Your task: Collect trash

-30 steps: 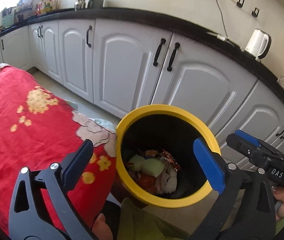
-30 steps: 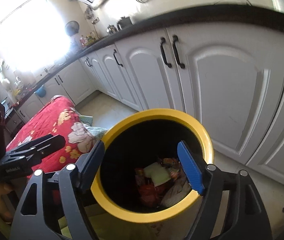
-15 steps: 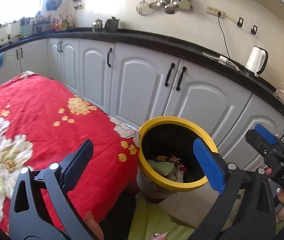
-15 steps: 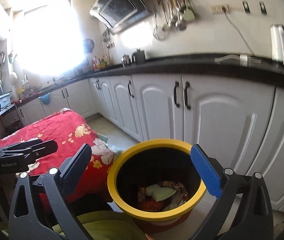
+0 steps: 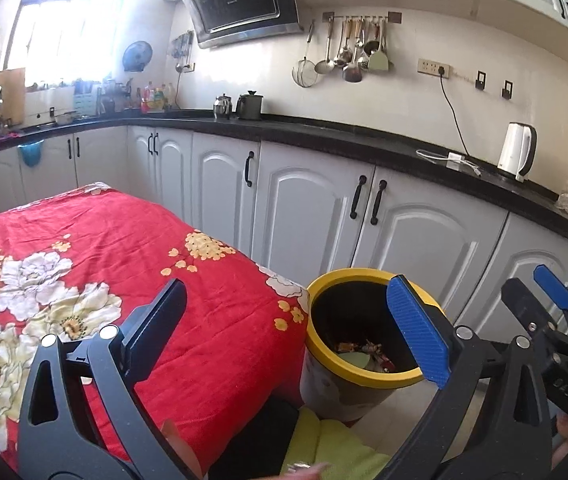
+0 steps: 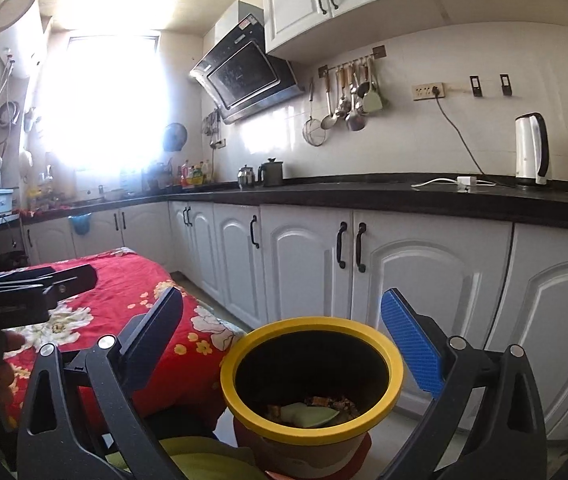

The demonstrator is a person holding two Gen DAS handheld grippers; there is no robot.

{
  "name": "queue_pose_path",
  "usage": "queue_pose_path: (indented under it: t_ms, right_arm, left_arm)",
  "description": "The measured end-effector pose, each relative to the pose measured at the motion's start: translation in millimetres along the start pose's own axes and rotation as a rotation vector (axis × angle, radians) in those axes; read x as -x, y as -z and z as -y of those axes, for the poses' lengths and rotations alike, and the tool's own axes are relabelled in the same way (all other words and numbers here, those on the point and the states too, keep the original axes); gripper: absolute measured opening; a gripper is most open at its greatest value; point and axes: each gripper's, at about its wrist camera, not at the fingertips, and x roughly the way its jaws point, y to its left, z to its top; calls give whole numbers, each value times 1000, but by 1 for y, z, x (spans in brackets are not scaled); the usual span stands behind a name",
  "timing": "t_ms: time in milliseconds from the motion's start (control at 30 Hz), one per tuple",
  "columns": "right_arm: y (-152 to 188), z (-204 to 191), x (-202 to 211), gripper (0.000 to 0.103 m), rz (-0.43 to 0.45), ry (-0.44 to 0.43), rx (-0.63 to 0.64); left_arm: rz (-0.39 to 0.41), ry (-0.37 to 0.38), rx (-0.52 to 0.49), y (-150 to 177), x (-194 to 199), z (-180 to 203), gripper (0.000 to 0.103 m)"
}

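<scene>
A yellow-rimmed trash bin (image 5: pixel 364 276) stands on the floor beside the table's right end; it also shows in the right wrist view (image 6: pixel 312 324). Wrappers and a green scrap (image 5: pixel 358 354) lie at its bottom, seen too in the right wrist view (image 6: pixel 304 414). My left gripper (image 5: pixel 284 328) is open and empty, raised above the table edge and bin. My right gripper (image 6: pixel 284 340) is open and empty, above and behind the bin. The right gripper also shows at the left wrist view's right edge (image 5: pixel 540 300), the left gripper at the right wrist view's left edge (image 6: pixel 36 284).
A table with a red floral cloth (image 5: pixel 84 248) fills the left. White cabinets (image 5: pixel 312 212) under a black counter (image 5: pixel 324 130) run behind the bin. A white kettle (image 5: pixel 518 156) stands on the counter. My lap in green cloth (image 5: pixel 336 452) is below.
Both grippers have risen and pulled back from over the bin, tilting up. The bin now looks smaller and lower, and the kitchen wall has come into view.
</scene>
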Motion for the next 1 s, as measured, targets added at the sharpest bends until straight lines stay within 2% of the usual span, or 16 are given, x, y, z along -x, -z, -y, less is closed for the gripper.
queue_pose_path:
  t_ms: [1000]
  right_arm:
    - [9,-3,-4,97,-13,6,12]
  left_arm:
    - [20,-19,23,2,8,-4,92]
